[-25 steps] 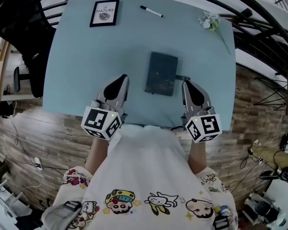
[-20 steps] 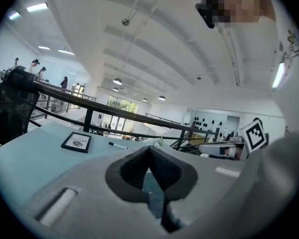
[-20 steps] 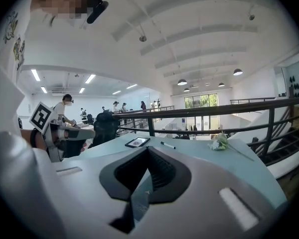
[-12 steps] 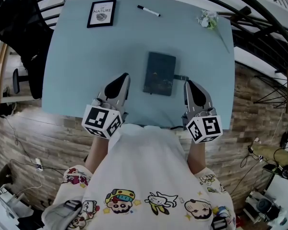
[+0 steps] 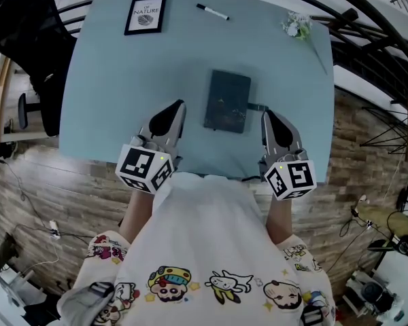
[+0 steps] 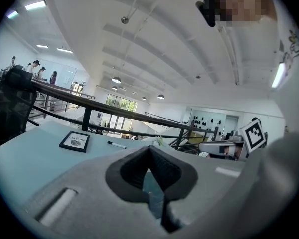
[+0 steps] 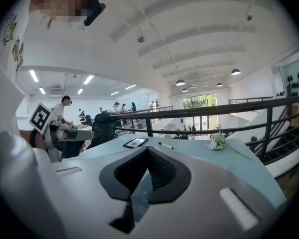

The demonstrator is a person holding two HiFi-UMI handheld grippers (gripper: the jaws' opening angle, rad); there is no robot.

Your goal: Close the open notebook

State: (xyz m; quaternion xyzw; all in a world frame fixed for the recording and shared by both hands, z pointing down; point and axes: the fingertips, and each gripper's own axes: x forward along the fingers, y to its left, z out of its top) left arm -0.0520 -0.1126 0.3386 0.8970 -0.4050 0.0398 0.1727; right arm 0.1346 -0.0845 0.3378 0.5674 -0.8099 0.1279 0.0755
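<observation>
Notebook (image 5: 228,101) lay shut, cover up, at mid-table (image 5: 122,80), between your two grippers and just ahead of them; across the last second nothing in the scene shifted, and the book was already shut throughout. Your left gripper (image 5: 177,106) stood with jaws together on nothing, near the book's left edge but apart from it; your right gripper (image 5: 266,115) was likewise pressed closed and empty, beside the book's right edge. By this reading the closing was done; you had only to draw back.
</observation>
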